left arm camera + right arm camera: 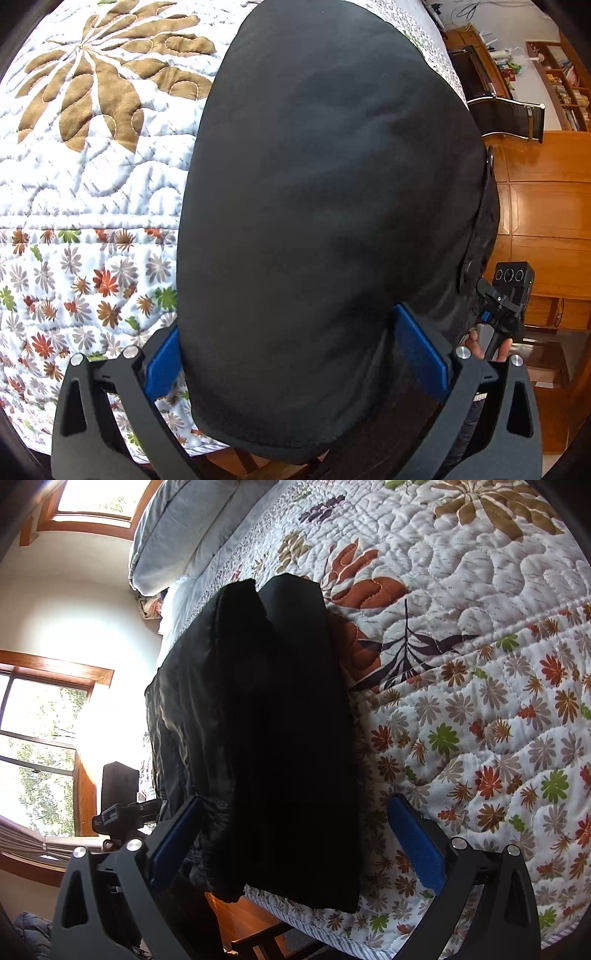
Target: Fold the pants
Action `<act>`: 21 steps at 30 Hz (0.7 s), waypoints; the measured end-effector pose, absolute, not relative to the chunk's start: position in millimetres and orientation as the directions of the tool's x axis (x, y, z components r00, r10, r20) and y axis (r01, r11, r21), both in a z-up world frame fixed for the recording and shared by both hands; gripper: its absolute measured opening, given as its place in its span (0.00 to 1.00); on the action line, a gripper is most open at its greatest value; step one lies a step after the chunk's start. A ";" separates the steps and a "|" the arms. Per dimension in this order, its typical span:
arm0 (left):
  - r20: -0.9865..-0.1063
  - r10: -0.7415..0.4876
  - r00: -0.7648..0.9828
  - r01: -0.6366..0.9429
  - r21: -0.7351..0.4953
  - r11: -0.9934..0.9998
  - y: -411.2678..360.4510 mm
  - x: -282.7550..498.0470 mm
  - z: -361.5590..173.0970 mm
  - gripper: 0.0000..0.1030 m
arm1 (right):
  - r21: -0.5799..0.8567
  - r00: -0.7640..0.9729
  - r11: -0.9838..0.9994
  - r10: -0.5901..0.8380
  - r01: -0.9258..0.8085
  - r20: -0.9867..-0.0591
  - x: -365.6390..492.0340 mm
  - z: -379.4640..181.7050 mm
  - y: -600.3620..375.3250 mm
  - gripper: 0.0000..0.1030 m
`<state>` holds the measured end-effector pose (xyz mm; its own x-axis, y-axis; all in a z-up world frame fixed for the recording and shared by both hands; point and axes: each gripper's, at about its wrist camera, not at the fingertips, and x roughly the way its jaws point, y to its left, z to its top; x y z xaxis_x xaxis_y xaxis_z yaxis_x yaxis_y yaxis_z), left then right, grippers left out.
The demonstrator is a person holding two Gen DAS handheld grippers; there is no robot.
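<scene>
The quilt (81, 177) covers the bed and serves as reference. Beyond its far edge, in the left view, stand a wooden cabinet (546, 206), a bookshelf (565, 92) and a black chair (509, 114). In the right view, pillows (184, 528) lie at the head of the quilt, and two windows (33, 738) sit in the wall past it.

The pants (325, 221) are black and lie folded on the quilt, with the near end overhanging the quilt's edge. The fabric fills most of the left view and blocks the quilt behind it.

The left gripper (295, 354) is spread wide; the pants' near end sits between its blue pads (421, 347), and whether either pad touches the cloth cannot be told. The right gripper (295, 845) is also spread wide, straddling the overhanging end (266, 738); the right-side pad (413, 842) stands clear of the fabric, over the quilt.

The person's other hand (487, 347) grips a black handle beside the pants.

No legible writing or brand marks.
</scene>
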<state>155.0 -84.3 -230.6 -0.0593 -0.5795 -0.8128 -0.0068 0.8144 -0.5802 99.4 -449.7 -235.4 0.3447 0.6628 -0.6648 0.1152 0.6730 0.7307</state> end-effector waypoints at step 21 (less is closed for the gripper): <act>-0.786 -0.616 0.056 -0.036 -0.618 0.786 -23.2 159.8 -229.0 0.93 | 0.708 0.405 0.706 0.644 0.013 -0.649 133.4 -207.6 -411.4 0.51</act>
<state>159.8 -23.2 -229.0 0.0558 -0.6156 -0.7861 -0.0362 0.7856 -0.6177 133.4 -411.4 -207.6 0.4045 0.6440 -0.6493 0.0131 0.7058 0.7083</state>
